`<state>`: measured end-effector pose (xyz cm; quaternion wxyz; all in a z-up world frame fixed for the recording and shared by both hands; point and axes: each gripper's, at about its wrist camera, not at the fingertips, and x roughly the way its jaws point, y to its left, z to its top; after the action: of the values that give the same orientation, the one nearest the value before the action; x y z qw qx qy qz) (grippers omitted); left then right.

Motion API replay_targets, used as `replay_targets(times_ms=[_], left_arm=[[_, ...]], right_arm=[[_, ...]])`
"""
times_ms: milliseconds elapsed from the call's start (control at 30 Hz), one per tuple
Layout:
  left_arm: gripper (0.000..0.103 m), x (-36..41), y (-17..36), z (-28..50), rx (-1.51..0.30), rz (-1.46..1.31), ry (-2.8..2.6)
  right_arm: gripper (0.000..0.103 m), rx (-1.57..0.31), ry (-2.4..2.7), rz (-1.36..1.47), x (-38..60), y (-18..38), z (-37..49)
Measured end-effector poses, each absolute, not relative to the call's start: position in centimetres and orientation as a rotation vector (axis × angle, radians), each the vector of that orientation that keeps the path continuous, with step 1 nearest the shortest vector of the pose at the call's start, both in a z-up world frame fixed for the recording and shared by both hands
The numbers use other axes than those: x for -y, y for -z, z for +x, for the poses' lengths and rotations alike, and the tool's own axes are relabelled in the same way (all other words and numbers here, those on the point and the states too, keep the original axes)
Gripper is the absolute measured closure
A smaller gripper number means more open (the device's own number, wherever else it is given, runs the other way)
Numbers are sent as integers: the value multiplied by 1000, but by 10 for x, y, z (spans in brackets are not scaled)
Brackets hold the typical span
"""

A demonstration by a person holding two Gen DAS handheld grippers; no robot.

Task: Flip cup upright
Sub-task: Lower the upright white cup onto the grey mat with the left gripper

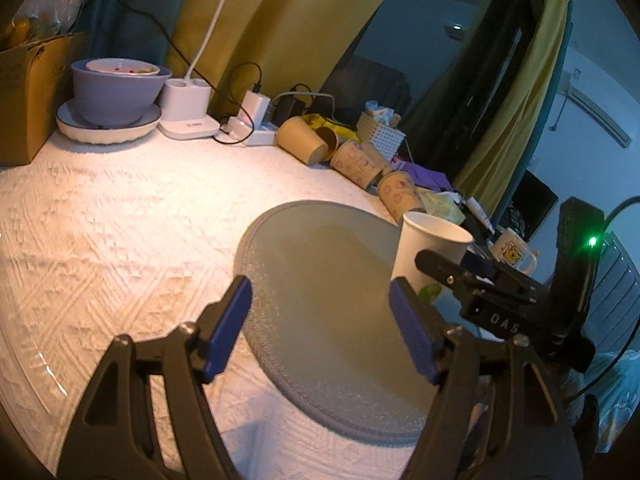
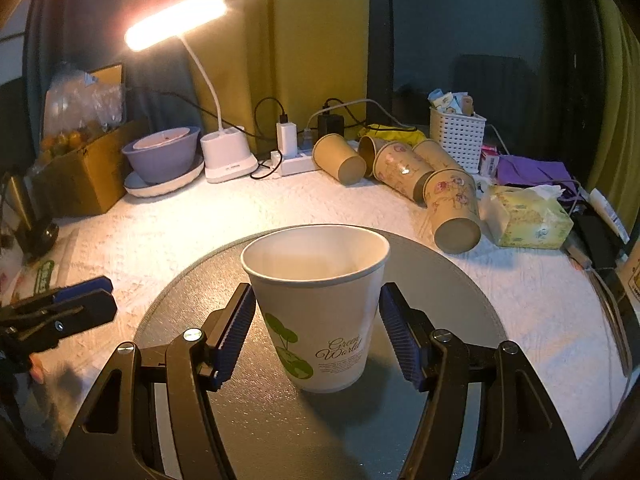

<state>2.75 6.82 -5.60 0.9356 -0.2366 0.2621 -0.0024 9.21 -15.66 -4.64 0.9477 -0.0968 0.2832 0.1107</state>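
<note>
Item: cup point(image 2: 320, 304) — white paper, green print, standing upright on the grey mat point(image 2: 460, 292), mouth up, base flat as far as I can see. In my left view the same cup point(image 1: 430, 248) sits at the mat's point(image 1: 320, 260) far right edge.

Right gripper point(image 2: 318, 334): jaws spread, one to each side of the cup, a visible gap on both sides. The pads point(image 2: 236, 332) touch nothing; I am holding nothing.

Left gripper point(image 1: 324, 328): also spread wide, hanging over the mat, nothing between its jaws, well clear of the cup.

Step in hand, by my judgement: the flip looks done, since the cup stands on its own — what is left is the release and getaway.

Next move calls for: drawing my right gripper straight back along its own line, jaws kept wide, so neither pad clips the wall. The cup is light and narrow at the base; a brush near the rim would likely tip it.

Other stock, far side of the table point(image 2: 168, 236): brown cups point(image 2: 404, 172) lying on their sides, lamp point(image 2: 176, 20), bowl point(image 2: 162, 156), basket point(image 2: 458, 136), tissue box point(image 2: 528, 216).
</note>
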Motion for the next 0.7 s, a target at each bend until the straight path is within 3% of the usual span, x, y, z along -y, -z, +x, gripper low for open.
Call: replay_targets(times_ms=[700], left_arm=[[24,-59,53,32,-541,-425,-17]], right_arm=[[33,-591,-187,-196,174,55,75]])
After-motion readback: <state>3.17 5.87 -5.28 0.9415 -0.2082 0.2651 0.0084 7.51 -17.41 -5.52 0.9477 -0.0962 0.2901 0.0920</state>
